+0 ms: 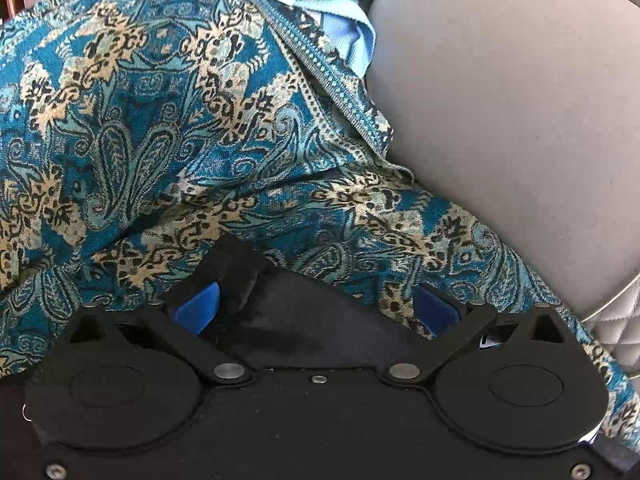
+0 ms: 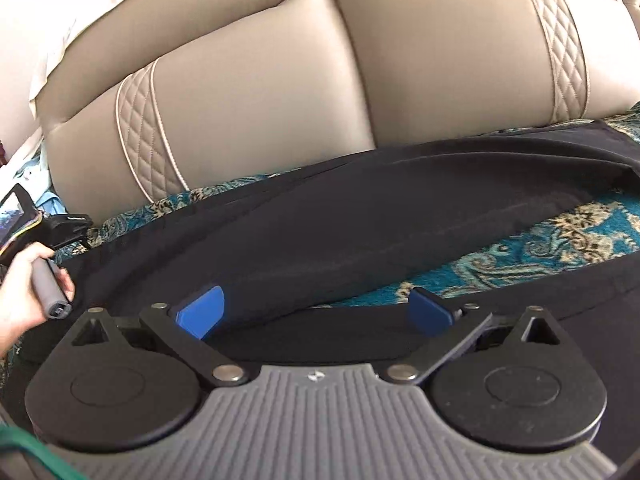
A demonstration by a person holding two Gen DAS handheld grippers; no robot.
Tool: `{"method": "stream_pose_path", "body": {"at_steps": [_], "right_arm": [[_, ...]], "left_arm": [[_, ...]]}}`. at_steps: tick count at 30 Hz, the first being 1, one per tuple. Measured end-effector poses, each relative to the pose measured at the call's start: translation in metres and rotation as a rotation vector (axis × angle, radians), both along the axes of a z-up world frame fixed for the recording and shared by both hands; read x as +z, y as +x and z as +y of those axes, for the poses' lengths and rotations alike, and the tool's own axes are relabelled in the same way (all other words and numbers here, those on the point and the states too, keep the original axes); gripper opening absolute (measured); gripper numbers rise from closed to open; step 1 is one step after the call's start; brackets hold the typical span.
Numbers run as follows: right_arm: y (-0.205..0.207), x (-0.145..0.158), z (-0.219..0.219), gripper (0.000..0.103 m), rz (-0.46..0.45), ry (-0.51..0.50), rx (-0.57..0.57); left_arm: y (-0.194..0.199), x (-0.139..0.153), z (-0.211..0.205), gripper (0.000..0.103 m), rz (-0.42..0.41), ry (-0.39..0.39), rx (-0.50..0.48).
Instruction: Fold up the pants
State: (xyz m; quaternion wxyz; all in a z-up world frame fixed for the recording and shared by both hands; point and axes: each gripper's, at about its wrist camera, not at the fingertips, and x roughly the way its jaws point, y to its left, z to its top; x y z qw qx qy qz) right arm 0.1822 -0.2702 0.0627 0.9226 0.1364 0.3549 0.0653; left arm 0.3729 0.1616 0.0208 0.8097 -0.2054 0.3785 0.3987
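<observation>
A: Hand point(image 2: 24, 292) at far left of the right wrist view; what is held in it?

B: A grey handle is gripped, belonging to the left claw point(image 1: 316, 310). In its own view, that claw is seen spread wide, blue pads point(image 1: 198, 308) well apart, with a corner of the dark pants point(image 1: 288, 320) lying between them. Whether the cloth is touched by either pad cannot be told.

A: Where are the pants laid?

B: They are stretched lengthwise over a teal paisley throw point(image 1: 160, 128) on a beige sofa point(image 2: 260, 100), in front of its backrest. A pale blue garment point(image 1: 348, 36) is bunched beyond the throw.

A: And at right?

B: The right claw point(image 2: 316, 312) is likewise held wide open, nothing clamped, with pants fabric below and between its pads.
</observation>
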Motion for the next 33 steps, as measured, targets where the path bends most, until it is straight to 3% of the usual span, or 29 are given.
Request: {"method": "stream_pose_path", "body": {"at_steps": [1,3,6,11,17,20,24,27,33], "right_arm": [[0.000,0.000,0.002,0.103,0.000,0.006,0.001],[0.001,0.002,0.004,0.103,-0.004,0.021,0.006],[0.000,0.005,0.008,0.103,-0.019,0.047,0.008],[-0.004,0.008,0.013,0.103,-0.048,0.136,0.013],[-0.005,0.002,0.023,0.103,-0.062,0.338,0.053],[-0.002,-0.010,0.034,0.101,-0.017,0.446,0.083],[-0.001,-0.023,0.054,0.097,0.035,0.594,0.138],[-0.001,-0.027,0.070,0.092,0.042,0.674,0.187],[-0.003,-0.028,0.107,0.075,0.062,0.699,0.280]], "left_arm": [[-0.003,0.000,-0.003,0.092,0.000,0.020,0.004],[-0.008,0.003,-0.009,0.048,0.038,0.079,0.024],[-0.022,0.011,-0.009,0.023,0.025,0.096,-0.031],[-0.058,0.036,0.000,0.013,-0.098,-0.033,-0.104],[-0.114,0.079,-0.008,0.011,-0.191,-0.047,-0.242],[-0.145,0.096,-0.006,0.005,-0.225,-0.077,-0.282],[-0.184,0.106,-0.004,0.005,-0.258,-0.120,-0.310],[-0.208,0.106,-0.003,0.005,-0.266,-0.147,-0.317],[-0.247,0.110,-0.002,0.005,-0.297,-0.176,-0.344]]}}
